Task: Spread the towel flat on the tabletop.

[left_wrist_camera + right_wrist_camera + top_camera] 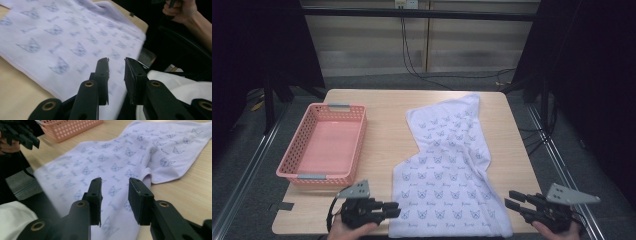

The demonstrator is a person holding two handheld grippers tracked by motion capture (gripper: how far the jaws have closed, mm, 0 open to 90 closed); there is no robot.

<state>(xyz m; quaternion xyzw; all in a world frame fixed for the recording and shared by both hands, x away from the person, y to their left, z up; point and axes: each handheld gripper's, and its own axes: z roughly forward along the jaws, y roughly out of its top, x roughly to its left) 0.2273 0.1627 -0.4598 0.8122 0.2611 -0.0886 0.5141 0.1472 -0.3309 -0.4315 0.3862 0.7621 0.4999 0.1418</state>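
Note:
A white towel [447, 170] printed with small cat faces lies spread on the wooden table [382, 125], its near edge hanging at the table's front. My left gripper [394, 210] sits at the towel's near left corner, jaws pointing right. In the left gripper view the left gripper [117, 62] stands open just over the towel [62, 37], with nothing between the pads. My right gripper [511, 199] is at the towel's near right corner, pointing left. In the right gripper view it [115, 182] is open above the towel [120, 157], gripping nothing.
An empty pink basket [292, 150] stands on the left half of the table, also seen as the basket [70, 127] in the right gripper view. Dark curtains and floor rails flank the table. Bare wood lies between basket and towel.

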